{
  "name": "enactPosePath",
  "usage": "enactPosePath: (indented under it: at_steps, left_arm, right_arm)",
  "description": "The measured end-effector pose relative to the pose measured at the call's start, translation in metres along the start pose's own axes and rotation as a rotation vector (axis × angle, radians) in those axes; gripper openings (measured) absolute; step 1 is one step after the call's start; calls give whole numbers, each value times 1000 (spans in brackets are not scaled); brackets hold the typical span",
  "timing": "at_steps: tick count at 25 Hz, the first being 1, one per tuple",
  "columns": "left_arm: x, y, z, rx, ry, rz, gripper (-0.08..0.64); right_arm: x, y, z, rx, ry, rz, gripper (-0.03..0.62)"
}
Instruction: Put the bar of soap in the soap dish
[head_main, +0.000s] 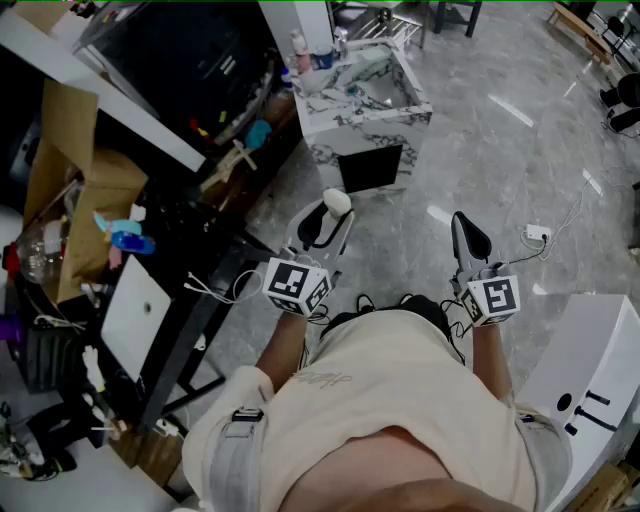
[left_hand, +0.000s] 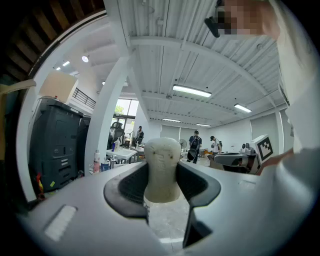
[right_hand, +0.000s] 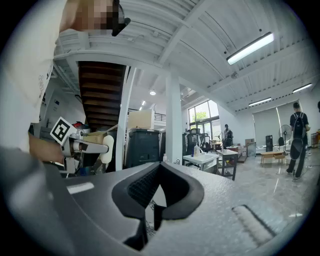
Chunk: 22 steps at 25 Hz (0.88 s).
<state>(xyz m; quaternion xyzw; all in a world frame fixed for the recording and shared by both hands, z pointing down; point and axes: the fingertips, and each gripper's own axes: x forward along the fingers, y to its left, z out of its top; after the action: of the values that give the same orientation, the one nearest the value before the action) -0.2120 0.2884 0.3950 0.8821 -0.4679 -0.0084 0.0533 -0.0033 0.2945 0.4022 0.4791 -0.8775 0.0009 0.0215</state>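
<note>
Nearest, the person's shirt (head_main: 400, 390) fills the bottom of the head view, with both grippers held level out in front. On the left, the left gripper (left_hand: 162, 182) has its jaws wide and clamped on the soap (left_hand: 161, 167), which stands upright between the pads with its rounded end poking out beyond them. It is a pale cream bar, matt, with a few small dark specks and dents. The pick-up looks done, and the carry seems to be the step in hand. Far ahead stands a marble worktop (head_main: 330, 150) with a sink, but I cannot make out a dish. The next move probably calls for reaching that worktop, finding the dish, lowering the bar in and opening the jaws. On the right, the right gripper (right_hand: 159, 172) has its jaws together and empty.
</note>
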Motion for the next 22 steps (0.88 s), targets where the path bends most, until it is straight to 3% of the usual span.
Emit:
enactPosePath:
  at_steps: [9,15,22]
  left_arm:
    - [-4,5,-7,-22,-8,1,199]
    - [5,5,-18,-56,3,-9,199]
    - [30,5,-33,-98,53,-33,199]
  right_arm:
    - [1,4,2,-7,-4,-1,0]
    - [-5,2,-5,-31,37,-18,0]
    - [-5,-16,-33,17,118,-41,0]
